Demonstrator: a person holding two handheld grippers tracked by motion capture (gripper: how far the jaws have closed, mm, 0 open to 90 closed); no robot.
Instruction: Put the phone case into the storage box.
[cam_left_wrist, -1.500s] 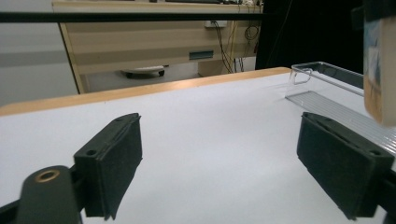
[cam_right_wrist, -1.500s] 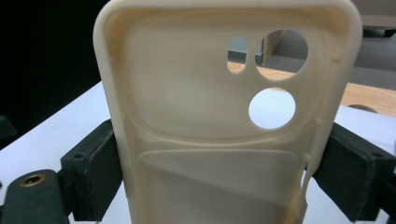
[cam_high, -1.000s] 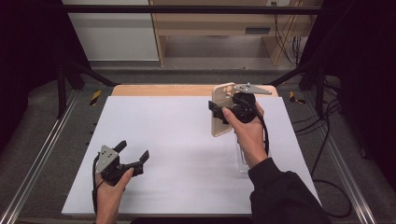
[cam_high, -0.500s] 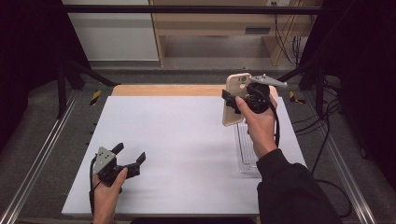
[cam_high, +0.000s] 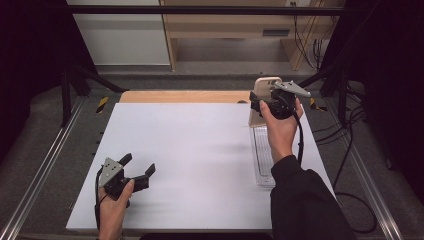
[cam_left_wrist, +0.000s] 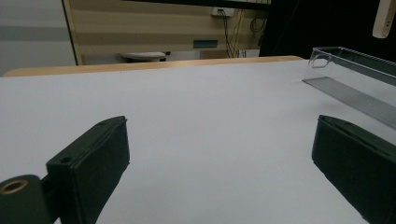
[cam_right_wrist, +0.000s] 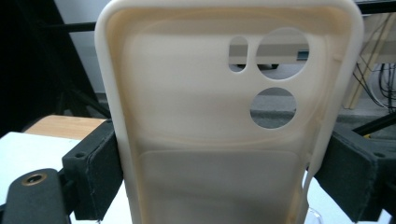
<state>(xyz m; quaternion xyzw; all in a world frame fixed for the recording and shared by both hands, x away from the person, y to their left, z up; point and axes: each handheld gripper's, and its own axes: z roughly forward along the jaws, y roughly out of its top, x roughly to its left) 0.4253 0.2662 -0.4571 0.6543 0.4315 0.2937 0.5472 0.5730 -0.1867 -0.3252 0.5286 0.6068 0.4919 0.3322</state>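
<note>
A: White table (cam_high: 200, 150), dark room. What's my right gripper (cam_high: 265, 106) got?

B: One cream phone case (cam_right_wrist: 224, 121), clamped upright at the far right above one clear tray (cam_high: 261, 155); its three cutouts show up close. Left gripper (cam_high: 136, 172) near left, jaws apart, holding nothing.

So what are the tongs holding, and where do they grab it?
The right tongs clamp a cream phone case by its two long side edges. The left tongs are open, holding nothing.

The high view looks down and forward over the white table (cam_high: 200, 150). The left gripper view skims low across it, sharing the clear tray (cam_left_wrist: 355, 70) at its right edge (cam_high: 262, 155). The right gripper view faces outward, close behind the phone case (cam_right_wrist: 224, 130).
</note>
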